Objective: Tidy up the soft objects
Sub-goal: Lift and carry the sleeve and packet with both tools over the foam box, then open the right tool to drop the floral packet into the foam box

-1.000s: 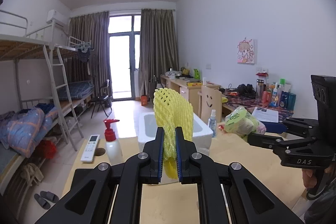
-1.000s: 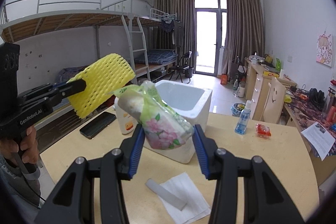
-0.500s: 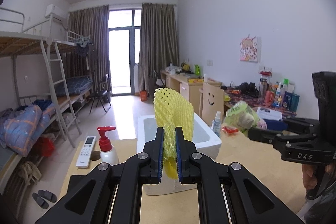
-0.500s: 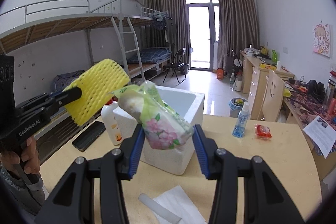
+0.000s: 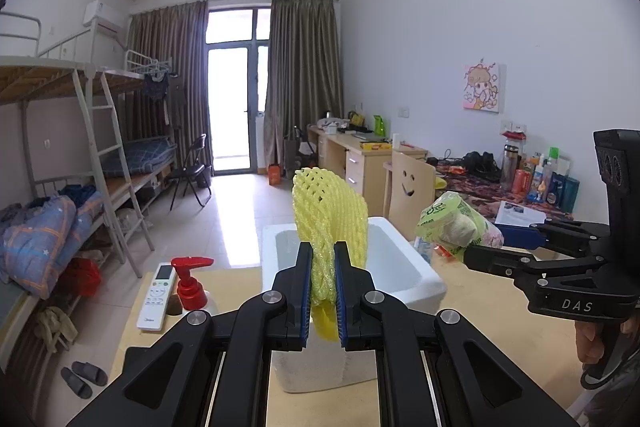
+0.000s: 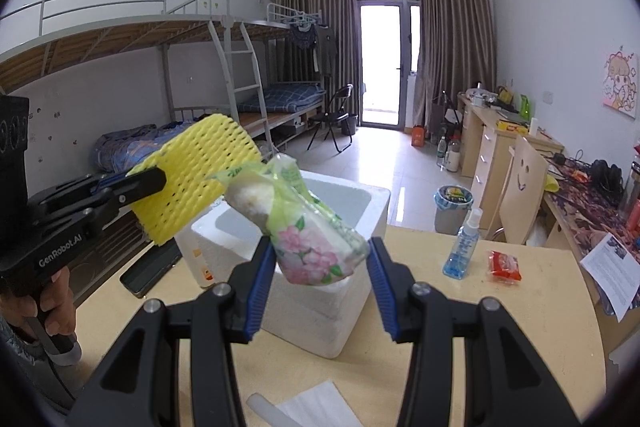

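Carrying both soft items toward the white foam box (image 5: pixel 404 259) is the step in hand, and doing it well looks mostly a matter of height and order. The left gripper (image 5: pixel 323 291) is clamped tight on the lower end of a yellow foam fruit net (image 5: pixel 328 215), which stands upright above the fingers with the box's open cavity just behind it in the left wrist view. The right gripper (image 6: pixel 320 287) holds a floral-printed tissue pack (image 6: pixel 308 231) in a crinkled green wrapper, pinched between the blue pads (image 6: pixel 258 291) at its lower end, so the pack sticks up and leans left over the box's near rim. Both items hang in the air above the yellow table (image 6: pixel 520 307), close together, and the net nearly meets the pack's top in the right wrist view. I would bring one gripper over the cavity at a time to avoid a collision, lower until the item is below the rim, then release. The net is light and springy and may cling to the pads, so open wide and draw back straight. The pack is gripped off-centre and could swing, so keep the motion slow. A pump bottle (image 5: pixel 190 287) and a remote control (image 5: pixel 158 297) sit left of the box, clear of the path.
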